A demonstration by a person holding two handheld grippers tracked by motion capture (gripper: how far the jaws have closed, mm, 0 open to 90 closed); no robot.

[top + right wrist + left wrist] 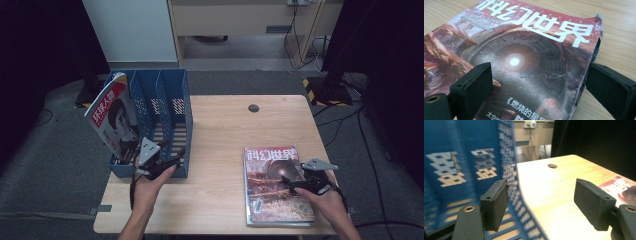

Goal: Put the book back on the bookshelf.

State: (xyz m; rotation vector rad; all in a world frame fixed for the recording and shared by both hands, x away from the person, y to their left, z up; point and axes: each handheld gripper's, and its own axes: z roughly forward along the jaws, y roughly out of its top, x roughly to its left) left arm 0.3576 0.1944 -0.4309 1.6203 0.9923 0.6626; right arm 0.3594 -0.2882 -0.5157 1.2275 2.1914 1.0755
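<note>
Left gripper (172, 161): jaws wide apart, holding nothing, at the file rack's (172, 107) front right corner.
Right gripper (289, 184): jaws spread, nothing gripped, straddling the right edge of the flat magazine (272, 182), right of the rack.
Magazines: 2; the second magazine (112, 117) leans in the rack's leftmost compartment.
Surface: 1 wooden table (220, 130); grey carpet around.
Hands: 2, entering below the rack.

The right gripper (537, 90) is hovering low over the red magazine (524, 57), jaws spread wide, one pad over the cover, the other lying just past its edge on the wooden table (619, 37).
</note>
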